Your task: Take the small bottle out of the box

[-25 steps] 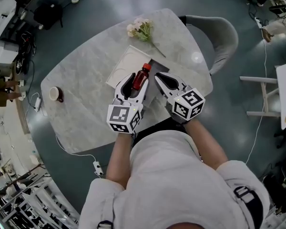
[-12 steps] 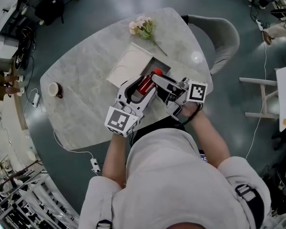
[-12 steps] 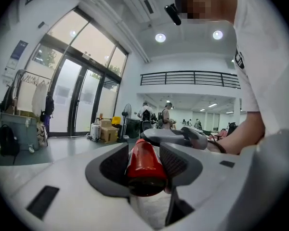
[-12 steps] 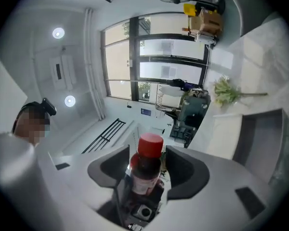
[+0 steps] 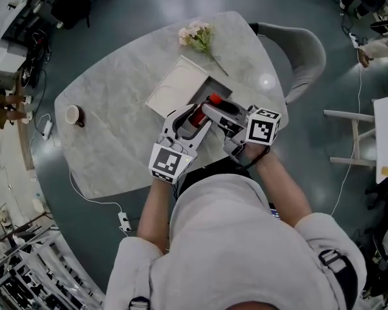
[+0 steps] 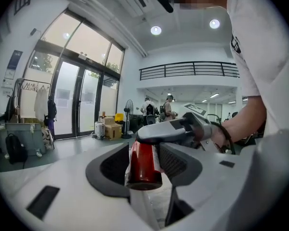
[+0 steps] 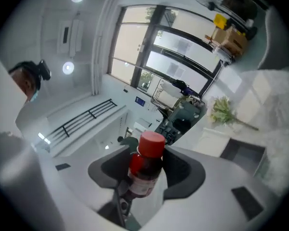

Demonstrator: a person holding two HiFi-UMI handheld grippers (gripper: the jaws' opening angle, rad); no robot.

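The small red bottle (image 5: 198, 115) with a red cap is held up over the near side of the table, in front of the open box (image 5: 221, 90). My left gripper (image 5: 193, 113) is shut on its lower body; in the left gripper view the bottle (image 6: 143, 163) sits base-first between the pads. My right gripper (image 5: 211, 108) reaches in from the right. Its jaws stand wide on either side of the bottle's (image 7: 145, 170) neck and cap, with the pads off it. The right gripper (image 6: 179, 129) also shows in the left gripper view, lying across the bottle's top.
The box's white lid (image 5: 176, 86) lies on the marble table (image 5: 116, 108) beside the box. A bunch of flowers (image 5: 197, 36) lies at the far edge, a cup (image 5: 73, 115) at the left. A grey chair (image 5: 301, 44) stands at the right.
The left gripper has tilted and drawn the bottle nearer. The right gripper, shut and beside it before, swung over and now stands open around the bottle's top.
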